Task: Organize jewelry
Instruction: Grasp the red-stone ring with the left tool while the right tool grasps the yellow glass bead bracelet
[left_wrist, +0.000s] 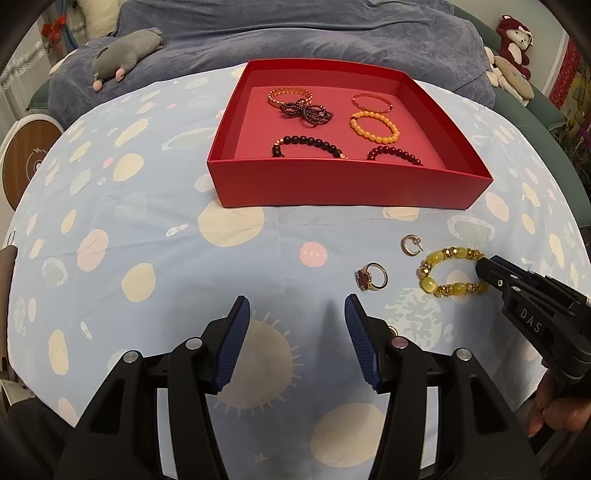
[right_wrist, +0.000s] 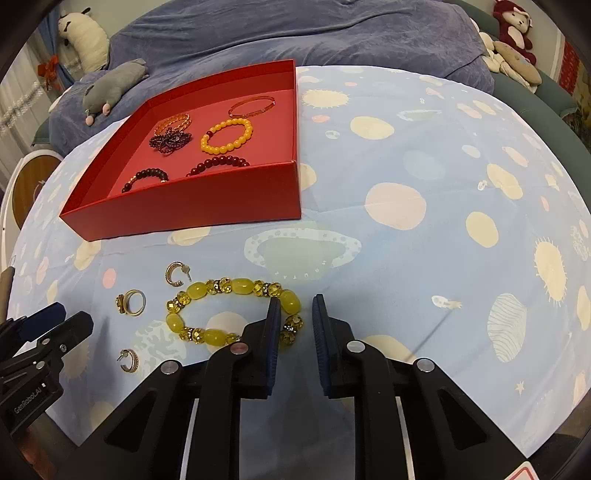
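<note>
Yellow bead bracelet (right_wrist: 236, 312), faceted amber spacers, flat on bedsheet (right_wrist: 424, 155) before red box (right_wrist: 207, 201); right gripper (right_wrist: 295, 306) part-open, straddling its right edge; left gripper (left_wrist: 297, 306) wide open, empty

From the left wrist we look low across the patterned cloth (left_wrist: 147, 206), the red box (left_wrist: 347, 184) near at 12 o'clock. From the right wrist we face the same way, the box (right_wrist: 192, 199) at 10 o'clock. Both views share the yellow bracelet (left_wrist: 448, 273) (right_wrist: 236, 314).
</note>
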